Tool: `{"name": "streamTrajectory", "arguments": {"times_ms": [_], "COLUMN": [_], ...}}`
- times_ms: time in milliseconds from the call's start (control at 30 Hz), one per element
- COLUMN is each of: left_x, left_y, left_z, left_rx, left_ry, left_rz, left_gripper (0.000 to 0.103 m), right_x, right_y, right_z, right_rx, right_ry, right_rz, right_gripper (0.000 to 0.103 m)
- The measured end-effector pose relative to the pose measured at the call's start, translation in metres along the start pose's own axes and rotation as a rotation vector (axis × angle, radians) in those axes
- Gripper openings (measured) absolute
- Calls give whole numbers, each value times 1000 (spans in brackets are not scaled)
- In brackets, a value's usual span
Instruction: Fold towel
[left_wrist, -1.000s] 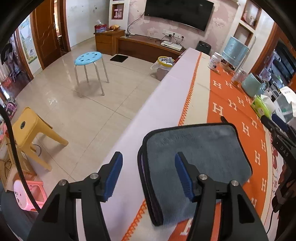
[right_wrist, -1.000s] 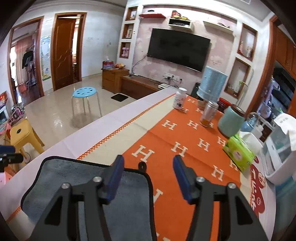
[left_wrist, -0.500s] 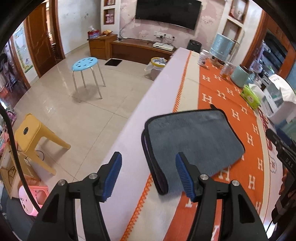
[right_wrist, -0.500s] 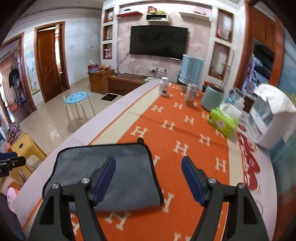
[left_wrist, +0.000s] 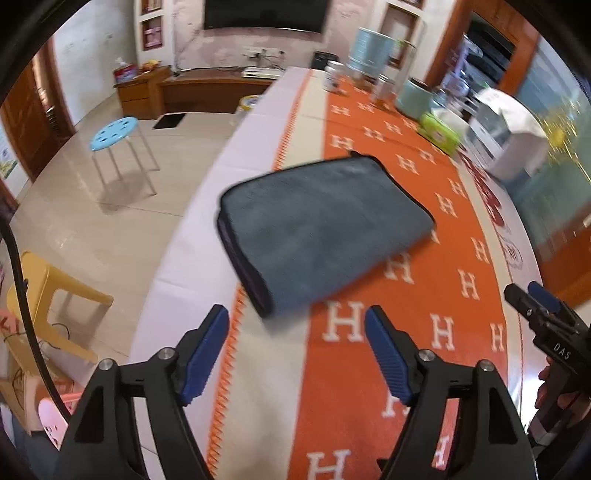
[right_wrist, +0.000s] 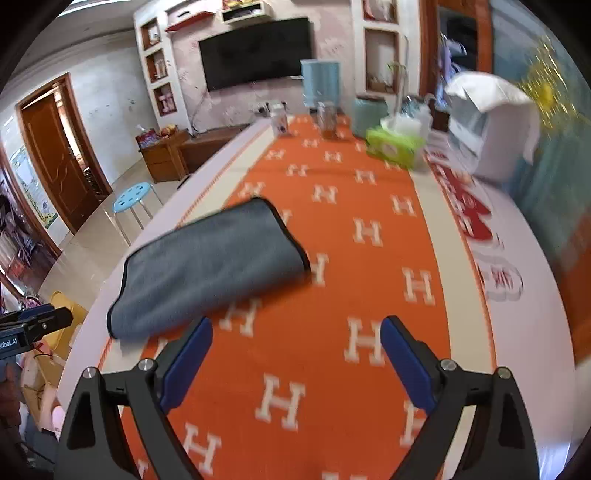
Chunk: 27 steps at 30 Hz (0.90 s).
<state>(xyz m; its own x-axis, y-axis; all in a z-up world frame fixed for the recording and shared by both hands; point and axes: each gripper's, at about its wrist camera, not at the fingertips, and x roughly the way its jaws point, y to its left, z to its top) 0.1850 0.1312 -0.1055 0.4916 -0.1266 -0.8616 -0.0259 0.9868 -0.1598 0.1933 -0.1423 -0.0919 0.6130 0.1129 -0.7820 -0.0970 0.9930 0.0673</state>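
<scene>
A grey towel (left_wrist: 321, 229) with dark edging lies folded in a flat rectangle on the orange tablecloth (left_wrist: 417, 332) near the table's left edge. It also shows in the right wrist view (right_wrist: 210, 266). My left gripper (left_wrist: 297, 354) is open and empty, held back from the towel's near corner. My right gripper (right_wrist: 295, 365) is open and empty, behind and to the right of the towel. The right gripper also shows in the left wrist view (left_wrist: 535, 306), and the left gripper in the right wrist view (right_wrist: 33, 325).
A green tissue box (right_wrist: 395, 147), jars, a teal container (left_wrist: 413, 98) and a white appliance (right_wrist: 491, 133) stand along the table's far and right side. A blue stool (left_wrist: 118, 136) and a yellow stool (left_wrist: 48, 295) stand on the floor to the left.
Both grippers have pulled back and up, away from the folded towel, which stays flat on the table. Both jaws stay open.
</scene>
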Motion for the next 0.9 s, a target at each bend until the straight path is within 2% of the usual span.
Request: {"name": "streamTrajectory", "arguments": {"times_ms": [300, 500, 700, 767, 900], "left_x": [-19, -47, -80, -91, -102], "left_y": [-61, -105, -132, -138, -148], "left_z": [-29, -42, -51, -55, -63], "left_rx": [70, 124, 114, 111, 114], "left_ry": [45, 10, -28, -46, -51], "left_rz": [-36, -14, -44, -36, -20], "left_gripper": [82, 87, 102, 102, 102], "right_x": [-41, -77, -123, -136, -161], "right_y": [-36, -54, -65, -68, -68], "right_z": [-55, -75, -77, -76, -74], "right_rx": [112, 160, 163, 178, 188], "right_ry": [104, 159, 131, 121, 109], "right_rz": [-4, -27, -31, -20, -2], "right_gripper": [93, 93, 93, 94, 103]}}
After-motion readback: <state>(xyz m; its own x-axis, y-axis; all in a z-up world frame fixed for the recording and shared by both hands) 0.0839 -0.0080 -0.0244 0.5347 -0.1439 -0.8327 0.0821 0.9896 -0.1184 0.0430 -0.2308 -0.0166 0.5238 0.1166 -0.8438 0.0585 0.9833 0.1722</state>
